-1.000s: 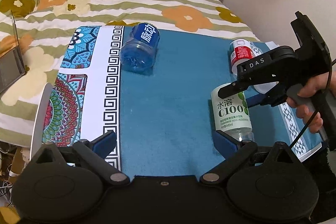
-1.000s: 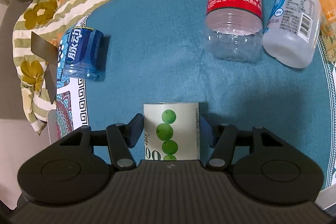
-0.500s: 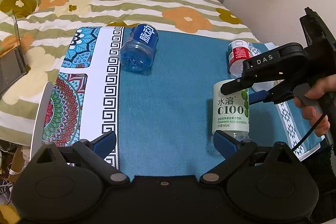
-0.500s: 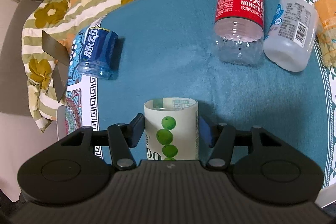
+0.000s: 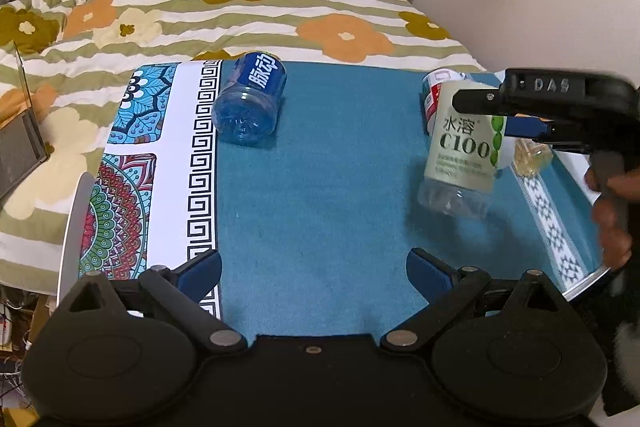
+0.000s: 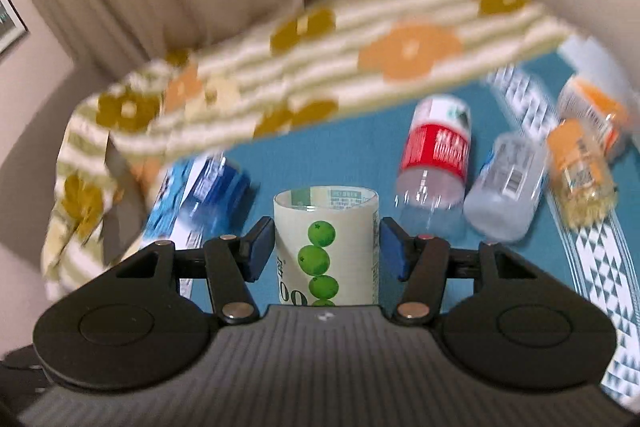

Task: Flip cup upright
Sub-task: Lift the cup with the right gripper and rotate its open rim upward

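Landmark: teal cloth mat with a white patterned border [image 5: 320, 187], spread over a striped floral quilt [image 5: 248, 11].
Cup: cut-off clear plastic bottle cup with a pale green C100 label [image 5: 464, 143], at the mat's right side, near upright and slightly tilted, open rim up in your right wrist view [image 6: 326, 243]. Its clear base looks just above the mat; contact is hard to judge from here.
Right gripper: your right gripper [image 6: 326, 253] is pinching the cup's label, one blue pad on each side; in the left wrist view it [image 5: 532, 111] reaches in from the mat's right edge, with your right hand [image 5: 612, 211] on the grip.
Left gripper: your left gripper [image 5: 314, 271] is spread wide and holds nothing, low over the mat's near edge.
Blue cup: blue-labelled clear bottle cup [image 5: 250, 107] lies on its side at the mat's far left, by the border.
Others: red-labelled clear bottle cup [image 6: 436, 155], a white-labelled one [image 6: 506, 187] and two orange-labelled ones [image 6: 578, 173] lie on their sides at the mat's far right.
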The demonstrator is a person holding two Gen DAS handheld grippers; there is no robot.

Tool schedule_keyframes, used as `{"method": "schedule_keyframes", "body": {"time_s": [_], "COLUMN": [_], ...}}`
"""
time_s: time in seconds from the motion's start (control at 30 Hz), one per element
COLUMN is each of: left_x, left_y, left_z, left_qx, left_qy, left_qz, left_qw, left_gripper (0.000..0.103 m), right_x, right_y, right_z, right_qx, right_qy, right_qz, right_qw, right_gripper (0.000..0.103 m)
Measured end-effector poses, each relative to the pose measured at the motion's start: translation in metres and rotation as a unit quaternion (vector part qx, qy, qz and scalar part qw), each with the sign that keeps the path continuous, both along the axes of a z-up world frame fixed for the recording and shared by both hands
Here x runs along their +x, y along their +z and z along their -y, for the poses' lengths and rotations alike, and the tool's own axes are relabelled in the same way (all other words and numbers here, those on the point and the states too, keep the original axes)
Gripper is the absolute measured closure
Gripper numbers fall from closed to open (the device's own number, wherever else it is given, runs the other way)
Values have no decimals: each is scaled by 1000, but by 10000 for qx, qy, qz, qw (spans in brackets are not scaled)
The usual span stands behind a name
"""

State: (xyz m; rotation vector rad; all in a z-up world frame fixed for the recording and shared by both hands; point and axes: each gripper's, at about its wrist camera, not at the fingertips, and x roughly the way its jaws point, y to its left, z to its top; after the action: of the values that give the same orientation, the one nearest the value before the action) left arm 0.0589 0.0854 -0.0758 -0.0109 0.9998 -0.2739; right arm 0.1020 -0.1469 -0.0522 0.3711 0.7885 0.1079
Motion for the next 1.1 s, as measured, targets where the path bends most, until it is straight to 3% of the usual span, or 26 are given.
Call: {"method": "schedule_keyframes", "body": {"time_s": [0.2,0.37,0.7,1.1], "left_x": [-3,-4,-4,2], "left_y": [-8,-17,-22,-21], "left_z": [3,3,11,20], "left_qx": [189,259,411,506], "left_qy": [-31,-20,18,-54], "left_qz": [193,336,326,42], "left_qw": [9996,9991,9986,9987], "left_gripper": [2,2,2,2], "right_x": [-25,-31,-53,-36], "right_y": [-35,-50,-58,-33], "right_z": [-19,-27,-24,-28], "right_qx": [-514,-1054,-1130,-1223], "right_qy": [-394,-367,-143,218], "right_qz": [1205,1777,1734,582], "right_qw": [9906,9777,9782,9905], "right_gripper": [30,30,29,29]}}
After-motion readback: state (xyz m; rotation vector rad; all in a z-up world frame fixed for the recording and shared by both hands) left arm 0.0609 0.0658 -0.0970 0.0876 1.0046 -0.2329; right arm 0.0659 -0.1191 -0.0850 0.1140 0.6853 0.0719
